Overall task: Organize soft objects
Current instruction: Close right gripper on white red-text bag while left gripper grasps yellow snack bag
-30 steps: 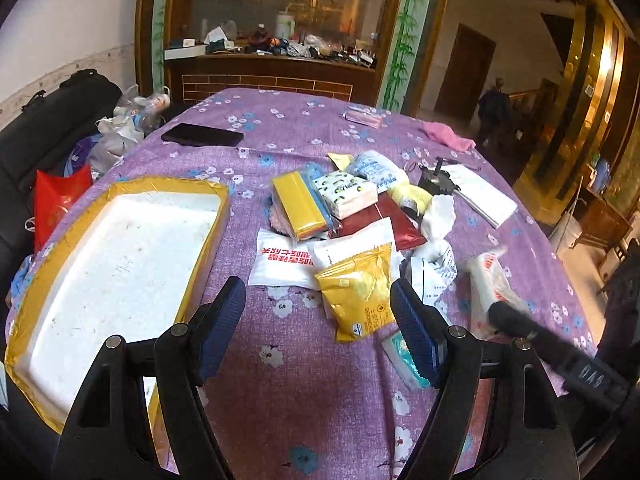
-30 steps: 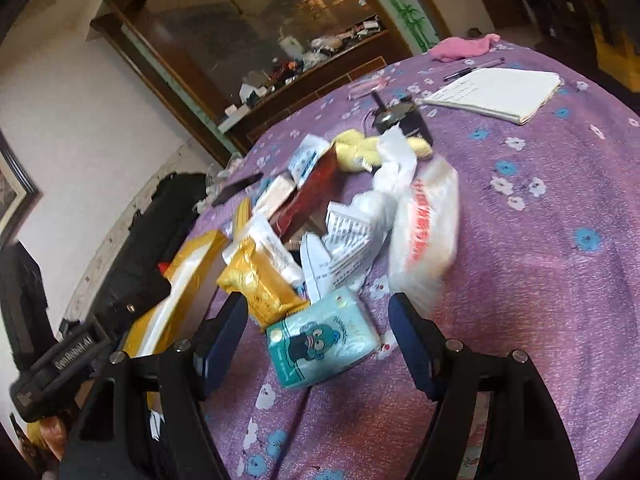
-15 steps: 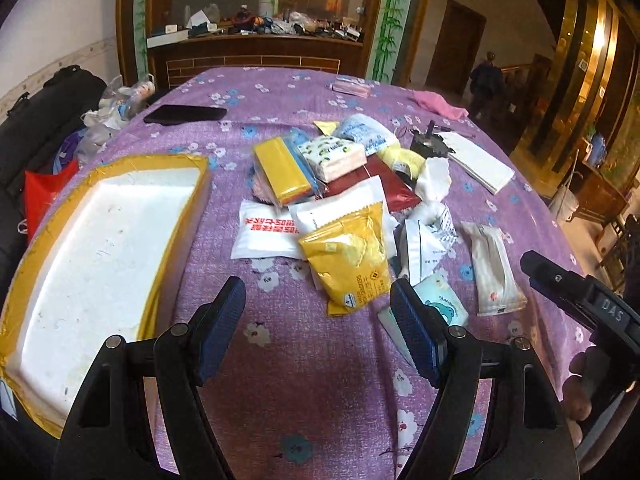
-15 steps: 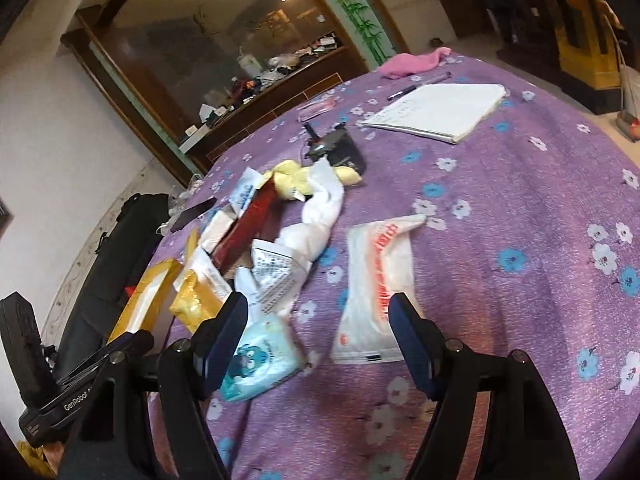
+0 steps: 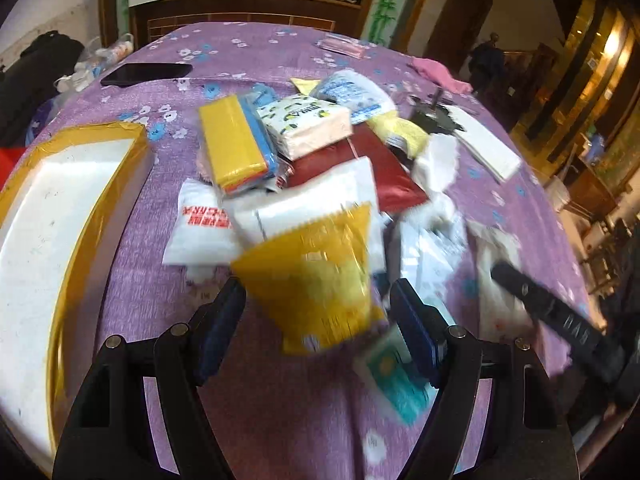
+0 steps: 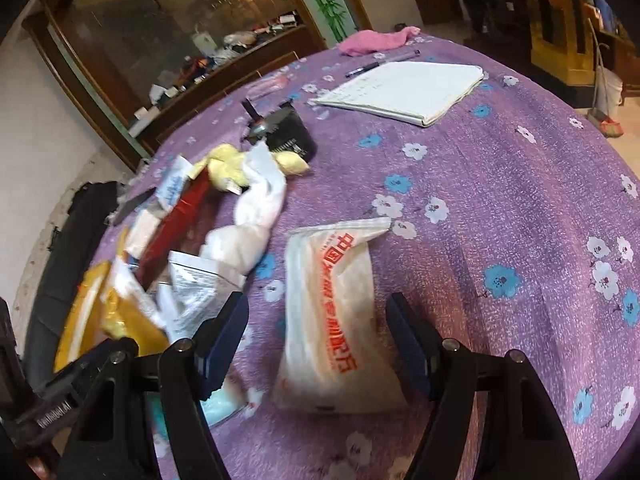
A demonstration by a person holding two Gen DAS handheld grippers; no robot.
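Observation:
A pile of soft packets lies on the purple flowered tablecloth [image 5: 260, 52]. My left gripper [image 5: 318, 312] is open, with a yellow foil packet [image 5: 316, 276] between its jaws and a teal tissue pack [image 5: 396, 380] by the right jaw. My right gripper [image 6: 318, 332] is open, straddling a white packet with red characters [image 6: 332, 312]. Further into the pile are a yellow tissue pack [image 5: 232, 144], a patterned tissue pack [image 5: 308, 124], a red pouch [image 5: 384, 172] and a white packet with red print [image 5: 200, 228].
A white tray with a yellow rim [image 5: 44, 224] sits at the left. A black phone [image 5: 146, 74], a white notebook [image 6: 404, 90], a pen [image 6: 362, 70], a pink cloth [image 6: 376, 40] and a black jar [image 6: 286, 136] lie further back.
My left gripper has moved forward and down onto the yellow foil packet. My right gripper has moved closer over the white red-lettered packet. Both stay open.

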